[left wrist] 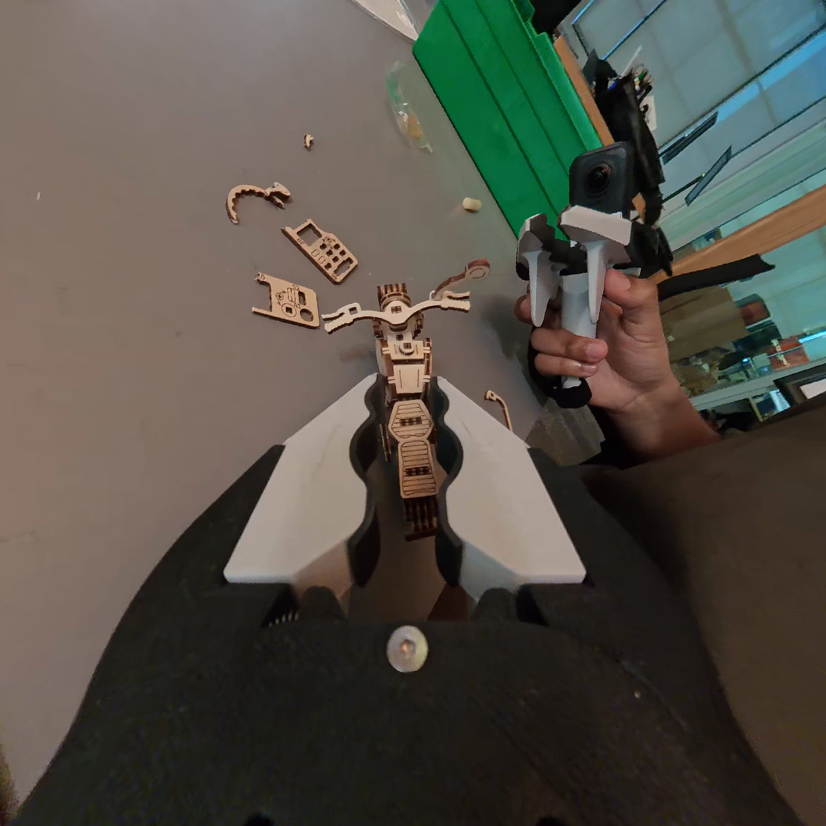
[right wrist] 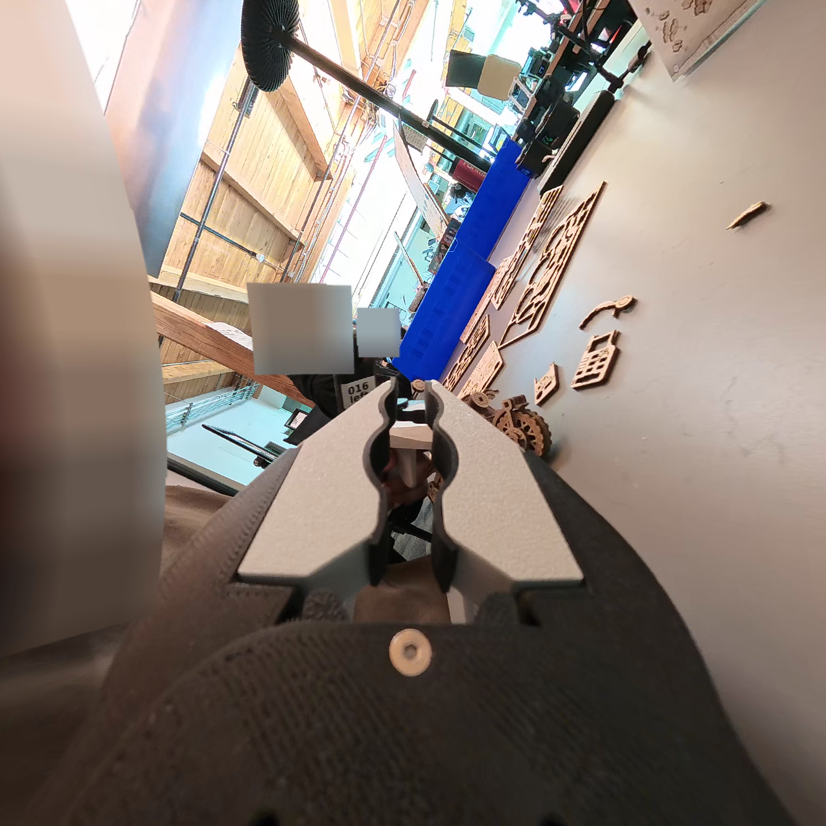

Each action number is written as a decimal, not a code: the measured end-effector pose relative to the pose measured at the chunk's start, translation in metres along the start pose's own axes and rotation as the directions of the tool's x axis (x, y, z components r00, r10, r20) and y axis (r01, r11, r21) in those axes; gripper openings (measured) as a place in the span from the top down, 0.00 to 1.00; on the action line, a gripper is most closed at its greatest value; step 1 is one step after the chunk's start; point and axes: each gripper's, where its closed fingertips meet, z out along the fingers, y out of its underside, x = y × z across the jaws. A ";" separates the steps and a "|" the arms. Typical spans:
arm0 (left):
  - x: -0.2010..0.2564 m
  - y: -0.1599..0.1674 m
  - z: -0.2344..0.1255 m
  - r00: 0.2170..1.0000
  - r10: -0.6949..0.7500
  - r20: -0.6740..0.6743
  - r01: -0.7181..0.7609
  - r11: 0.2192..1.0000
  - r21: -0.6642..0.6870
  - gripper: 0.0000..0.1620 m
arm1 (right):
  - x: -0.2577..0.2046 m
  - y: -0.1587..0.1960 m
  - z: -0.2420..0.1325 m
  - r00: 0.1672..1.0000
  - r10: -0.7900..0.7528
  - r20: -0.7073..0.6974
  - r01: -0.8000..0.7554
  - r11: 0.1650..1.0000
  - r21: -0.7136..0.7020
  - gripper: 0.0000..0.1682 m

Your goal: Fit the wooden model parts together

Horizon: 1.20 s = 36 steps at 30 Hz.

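The left gripper (left wrist: 404, 402) has its jaws closed around the seat and body of the wooden motorcycle model (left wrist: 402, 357), which stands on the grey surface (left wrist: 134, 313). It looks light, stiff and brittle, best held by the solid body, not the thin handlebar (left wrist: 393, 310). Loose parts (left wrist: 322, 250) lie beyond. The right gripper (left wrist: 563, 286), off to the side, has its jaws slightly parted and holds nothing that can be seen.

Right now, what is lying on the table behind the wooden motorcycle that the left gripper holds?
Behind the wooden motorcycle, which the left gripper grips, lie two flat cut-out plates, a curved toothed piece and a green bin. The table directly under the model is hidden.
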 end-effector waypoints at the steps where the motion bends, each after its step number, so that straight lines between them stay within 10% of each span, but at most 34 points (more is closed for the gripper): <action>1: 0.000 0.000 0.000 1.000 0.007 0.003 -0.007 1.000 0.000 0.89 | 0.000 0.000 0.000 1.000 0.000 0.000 0.000 1.000 0.000 0.94; 24: 0.000 0.000 0.010 0.998 0.052 0.024 -0.051 0.998 -0.035 0.88 | 0.002 -0.002 -0.002 1.000 0.023 0.009 -0.023 1.000 0.008 0.95; 36: 0.021 0.005 0.010 0.860 0.497 0.117 -0.484 0.866 -0.125 0.89 | 0.002 0.000 -0.001 0.999 -0.026 -0.019 0.026 1.000 -0.013 0.95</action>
